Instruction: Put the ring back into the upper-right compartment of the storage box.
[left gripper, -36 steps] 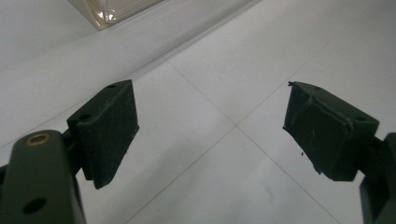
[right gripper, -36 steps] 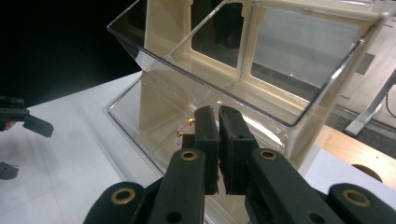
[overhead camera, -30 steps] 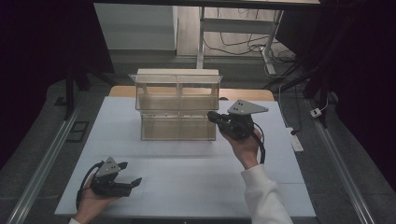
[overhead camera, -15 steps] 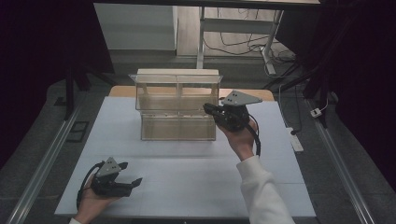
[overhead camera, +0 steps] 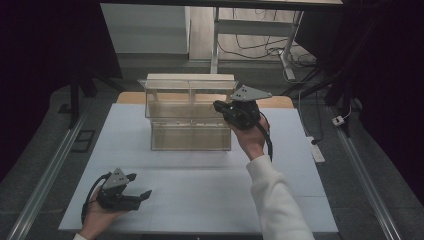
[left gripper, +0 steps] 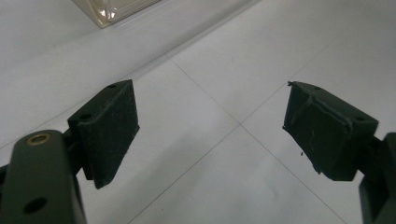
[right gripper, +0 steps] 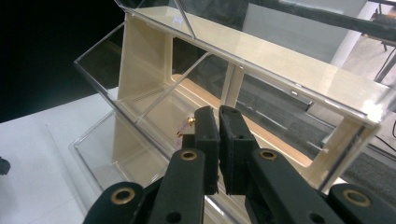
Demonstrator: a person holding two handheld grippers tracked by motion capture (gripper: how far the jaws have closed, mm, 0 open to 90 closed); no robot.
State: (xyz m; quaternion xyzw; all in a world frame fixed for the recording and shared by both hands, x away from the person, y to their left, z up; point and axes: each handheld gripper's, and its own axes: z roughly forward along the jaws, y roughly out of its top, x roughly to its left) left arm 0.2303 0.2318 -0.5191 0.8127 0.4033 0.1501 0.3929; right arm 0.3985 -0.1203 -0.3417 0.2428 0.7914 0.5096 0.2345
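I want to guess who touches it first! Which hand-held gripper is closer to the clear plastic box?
Right. The right hand-held gripper is at the clear plastic box; the left hand-held gripper is low on the white table, well short.

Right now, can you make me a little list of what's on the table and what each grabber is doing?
table: white top, mostly bare
box: clear plastic organizer with cream dividers, two tiers, standing at the far middle
left gripper: low over the near left of the table, jaws wide apart, nothing between them
right gripper: raised at the organizer's upper right bin, jaws nearly together
small thing: a tiny gold and pink piece shows just beyond the right jaws; cannot tell if it is gripped
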